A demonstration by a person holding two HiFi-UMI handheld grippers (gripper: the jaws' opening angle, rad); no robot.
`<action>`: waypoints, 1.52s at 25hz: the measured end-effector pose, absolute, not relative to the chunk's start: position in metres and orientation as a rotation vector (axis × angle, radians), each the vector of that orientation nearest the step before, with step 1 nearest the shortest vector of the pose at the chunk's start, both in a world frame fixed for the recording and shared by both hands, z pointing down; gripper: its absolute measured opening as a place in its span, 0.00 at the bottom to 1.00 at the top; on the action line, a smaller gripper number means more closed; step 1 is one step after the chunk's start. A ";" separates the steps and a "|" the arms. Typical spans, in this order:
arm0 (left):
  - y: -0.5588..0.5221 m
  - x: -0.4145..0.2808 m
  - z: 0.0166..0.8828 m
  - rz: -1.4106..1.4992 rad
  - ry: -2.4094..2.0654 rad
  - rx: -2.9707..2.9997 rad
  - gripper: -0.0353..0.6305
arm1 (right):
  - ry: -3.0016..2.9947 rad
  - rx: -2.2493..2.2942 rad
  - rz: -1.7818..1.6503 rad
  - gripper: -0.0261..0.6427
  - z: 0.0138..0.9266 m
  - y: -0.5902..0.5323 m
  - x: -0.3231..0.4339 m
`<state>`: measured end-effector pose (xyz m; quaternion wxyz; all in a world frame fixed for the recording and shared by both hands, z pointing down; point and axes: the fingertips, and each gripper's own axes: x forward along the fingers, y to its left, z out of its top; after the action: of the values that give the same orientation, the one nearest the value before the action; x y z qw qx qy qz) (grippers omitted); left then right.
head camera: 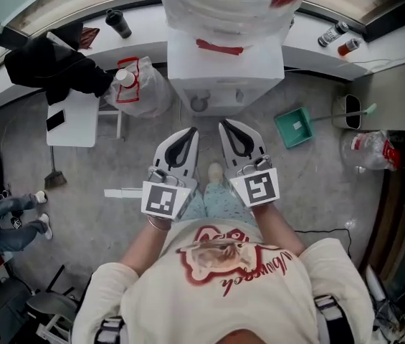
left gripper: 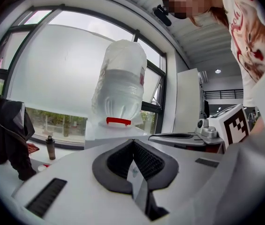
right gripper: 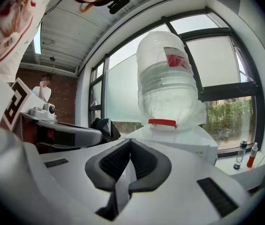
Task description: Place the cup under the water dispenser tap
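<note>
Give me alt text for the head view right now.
Seen from above, a person holds the left gripper and right gripper side by side, both shut and empty, pointing at a white water dispenser topped by a large bottle. A green dustpan lies on the floor right of the dispenser.

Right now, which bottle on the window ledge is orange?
The small orange bottle with the white top, at the far right end of the white ledge. Next to it stands a clear plastic bottle, and the dark bottle is away on the left.
</note>
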<state>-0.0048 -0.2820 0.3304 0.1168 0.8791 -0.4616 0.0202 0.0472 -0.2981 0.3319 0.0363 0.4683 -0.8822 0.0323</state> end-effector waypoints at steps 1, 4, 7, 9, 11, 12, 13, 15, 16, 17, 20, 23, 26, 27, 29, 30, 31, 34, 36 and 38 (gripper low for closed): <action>-0.281 -0.003 0.326 0.060 -1.354 2.575 0.08 | -2.723 1.430 0.099 0.08 0.326 -0.299 0.048; -0.282 0.001 0.315 0.084 -1.371 2.610 0.08 | -2.757 1.396 0.094 0.08 0.314 -0.299 0.049; -0.287 0.004 0.306 0.060 -1.430 2.622 0.09 | -2.767 1.365 0.094 0.08 0.314 -0.301 0.053; -0.287 0.003 0.300 0.030 -1.467 2.612 0.08 | -2.781 1.358 0.102 0.08 0.312 -0.301 0.053; -0.283 0.003 0.293 0.009 -1.471 2.624 0.08 | -2.787 1.351 0.092 0.08 0.309 -0.299 0.051; -0.280 0.003 0.289 0.010 -1.464 2.642 0.08 | -2.781 1.355 0.090 0.08 0.307 -0.297 0.050; -0.276 0.002 0.287 0.017 -1.455 2.661 0.08 | -2.773 1.362 0.090 0.08 0.304 -0.295 0.049; -0.268 -0.001 0.284 0.023 -1.437 2.684 0.08 | -2.771 1.366 0.074 0.08 0.300 -0.288 0.047; -0.264 -0.003 0.283 0.019 -1.430 2.685 0.08 | -2.778 1.363 0.059 0.08 0.298 -0.283 0.045; -0.259 -0.006 0.282 0.013 -1.425 2.685 0.08 | -2.783 1.364 0.048 0.08 0.297 -0.278 0.043; -0.238 -0.014 0.275 -0.005 -1.417 2.700 0.08 | -2.771 1.398 0.029 0.08 0.292 -0.255 0.038; -0.205 -0.025 0.271 -0.015 -1.391 2.721 0.08 | -2.750 1.456 0.019 0.08 0.287 -0.224 0.030; -0.164 -0.046 0.272 -0.002 -1.364 2.728 0.08 | -2.723 1.517 0.013 0.08 0.284 -0.185 0.017; -0.149 -0.054 0.272 -0.001 -1.360 2.725 0.08 | -2.715 1.541 0.005 0.08 0.283 -0.171 0.013; -0.120 -0.069 0.271 -0.005 -1.346 2.730 0.08 | -2.698 1.602 -0.009 0.08 0.280 -0.140 0.007; -0.104 -0.075 0.271 -0.009 -1.335 2.739 0.08 | -2.685 1.634 -0.009 0.08 0.280 -0.123 0.005; -0.089 -0.081 0.272 -0.013 -1.321 2.748 0.08 | -2.669 1.663 -0.005 0.08 0.281 -0.106 0.003; -0.048 -0.089 0.277 -0.012 -1.270 2.762 0.08 | -2.619 1.714 0.021 0.08 0.286 -0.061 0.002; -0.026 -0.090 0.278 -0.001 -1.223 2.766 0.08 | -2.592 1.729 0.026 0.08 0.283 -0.037 0.001; -0.009 -0.088 0.276 0.007 -1.180 2.776 0.08 | -2.575 1.756 0.022 0.08 0.275 -0.020 0.004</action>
<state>-0.0875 -0.0094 0.2763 0.0627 0.9185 -0.3904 0.0022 0.0043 -0.0196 0.2750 0.0122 0.5634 -0.8260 0.0071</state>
